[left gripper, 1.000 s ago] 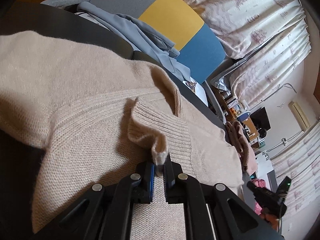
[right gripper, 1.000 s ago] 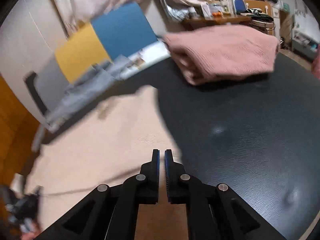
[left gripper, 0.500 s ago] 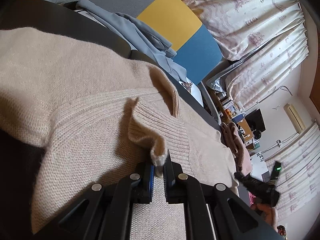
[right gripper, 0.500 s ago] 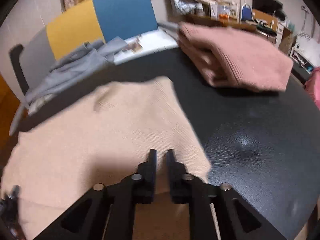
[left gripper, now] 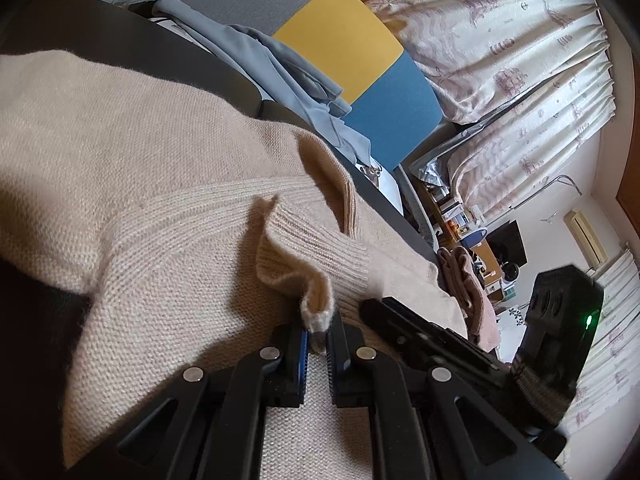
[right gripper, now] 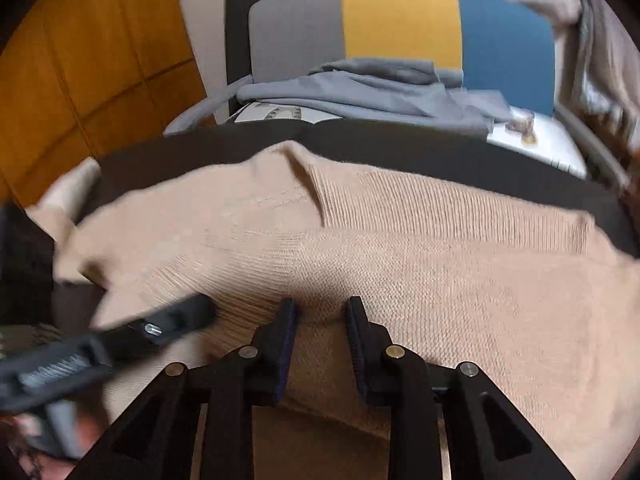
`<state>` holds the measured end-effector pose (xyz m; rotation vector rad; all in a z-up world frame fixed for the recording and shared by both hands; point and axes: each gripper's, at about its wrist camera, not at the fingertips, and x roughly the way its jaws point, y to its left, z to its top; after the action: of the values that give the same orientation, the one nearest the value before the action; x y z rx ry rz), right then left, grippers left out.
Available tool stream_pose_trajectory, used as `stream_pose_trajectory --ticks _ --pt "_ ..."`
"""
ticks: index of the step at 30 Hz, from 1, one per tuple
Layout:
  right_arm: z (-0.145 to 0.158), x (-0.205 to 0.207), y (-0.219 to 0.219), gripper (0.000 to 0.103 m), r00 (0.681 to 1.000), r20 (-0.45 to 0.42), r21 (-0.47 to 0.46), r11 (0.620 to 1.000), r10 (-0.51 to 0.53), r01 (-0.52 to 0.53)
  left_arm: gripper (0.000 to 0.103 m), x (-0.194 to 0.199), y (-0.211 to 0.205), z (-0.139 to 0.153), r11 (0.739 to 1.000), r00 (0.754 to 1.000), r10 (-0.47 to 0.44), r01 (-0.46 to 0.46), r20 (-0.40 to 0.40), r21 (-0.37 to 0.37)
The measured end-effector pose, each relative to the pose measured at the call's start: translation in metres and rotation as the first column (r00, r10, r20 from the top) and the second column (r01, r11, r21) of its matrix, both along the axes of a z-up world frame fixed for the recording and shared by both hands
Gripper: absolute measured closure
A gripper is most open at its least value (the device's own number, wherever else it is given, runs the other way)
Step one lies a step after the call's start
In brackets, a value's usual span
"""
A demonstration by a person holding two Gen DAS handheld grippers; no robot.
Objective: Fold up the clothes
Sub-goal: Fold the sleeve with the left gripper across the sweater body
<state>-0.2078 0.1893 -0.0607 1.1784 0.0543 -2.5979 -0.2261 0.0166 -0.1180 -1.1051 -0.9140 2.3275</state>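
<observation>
Pinching the beige sweater (left gripper: 168, 184) cuff (left gripper: 318, 312), the left gripper (left gripper: 317, 344) is clenched; right gripper (right gripper: 322, 320), just widening, is grasping nothing; pink garment (left gripper: 466, 280) lying folded, beige one unfinished.

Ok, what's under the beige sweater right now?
The beige sweater lies on the dark table, whose surface shows along the sweater's far edge. The sweater hides the tabletop beneath, so anything else under it cannot be seen.

The beige sweater (left gripper: 168, 184) is a soft, fuzzy knit, ribbed at the cuff (left gripper: 316, 280). Under it the counter (right gripper: 400, 148) looks dark and matt. The grey garment (right gripper: 360, 92) is smooth thin cloth, the curtains (left gripper: 500, 52) printed fabric, and the door (right gripper: 92, 64) orange wood.
</observation>
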Motion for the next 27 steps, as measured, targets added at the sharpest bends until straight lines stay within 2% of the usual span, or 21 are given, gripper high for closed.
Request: stream_pose_trajectory --ticks 3,4,6,7,9,11,13,16,18,20,21,23,27 --pt "-0.001 0.001 -0.001 0.077 1.0 -0.011 0.02 1.0 -0.003 0.003 0.094 0.012 -0.009 0.008 0.997 0.999 0.044 -0.043 0.015 -0.059" --pt "-0.001 0.002 -0.001 0.077 1.0 -0.015 0.023 1.0 -0.003 0.004 0.091 0.019 -0.016 0.011 0.995 0.997 0.07 -0.068 0.016 -0.075" --pt "-0.002 0.002 -0.001 0.077 1.0 -0.022 0.035 0.999 -0.004 0.005 0.09 0.034 -0.042 0.016 0.99 0.991 0.136 -0.135 0.016 -0.046" --pt "-0.003 0.002 -0.001 0.076 1.0 -0.026 0.043 0.999 -0.005 0.006 0.088 0.042 -0.058 0.018 0.983 0.983 0.182 -0.182 0.016 -0.025" --pt "-0.004 0.002 -0.003 0.075 1.0 -0.031 0.056 0.998 -0.003 0.005 0.086 0.059 -0.093 0.023 0.95 0.95 0.311 -0.311 0.002 -0.027" --pt "-0.004 0.002 -0.003 0.075 0.999 -0.033 0.06 0.998 -0.003 0.005 0.084 0.074 -0.126 0.03 0.898 0.9 0.436 -0.437 -0.019 -0.051" --pt "-0.005 -0.004 -0.003 0.075 0.999 -0.032 0.052 0.999 -0.003 0.004 0.083 0.089 -0.161 0.039 0.813 0.822 0.567 -0.57 -0.06 -0.117" --pt "-0.005 -0.006 0.0 0.074 1.0 -0.026 0.033 0.999 -0.002 0.002 0.08 0.103 -0.206 0.048 0.686 0.707 0.702 -0.704 -0.09 -0.182" --pt "-0.005 -0.006 0.001 0.074 1.0 -0.024 0.025 1.0 -0.001 0.002 0.079 0.108 -0.232 0.049 0.63 0.651 0.755 -0.753 -0.077 -0.189" --pt "-0.005 -0.004 0.0 0.074 1.0 -0.025 0.028 1.0 -0.002 0.002 0.079 0.112 -0.257 0.044 0.595 0.612 0.79 -0.782 -0.042 -0.185" --pt "-0.005 -0.004 0.0 0.074 1.0 -0.026 0.031 1.0 -0.001 0.002 0.079 0.112 -0.268 0.04 0.586 0.599 0.8 -0.789 -0.021 -0.184" --pt "-0.005 -0.003 -0.001 0.074 1.0 -0.027 0.035 0.999 -0.001 0.002 0.078 0.107 -0.28 0.032 0.602 0.608 0.793 -0.779 0.021 -0.172" --pt "-0.005 -0.003 -0.002 0.074 1.0 -0.028 0.038 0.999 -0.001 0.002 0.079 0.088 -0.294 0.018 0.675 0.665 0.738 -0.73 0.111 -0.112"
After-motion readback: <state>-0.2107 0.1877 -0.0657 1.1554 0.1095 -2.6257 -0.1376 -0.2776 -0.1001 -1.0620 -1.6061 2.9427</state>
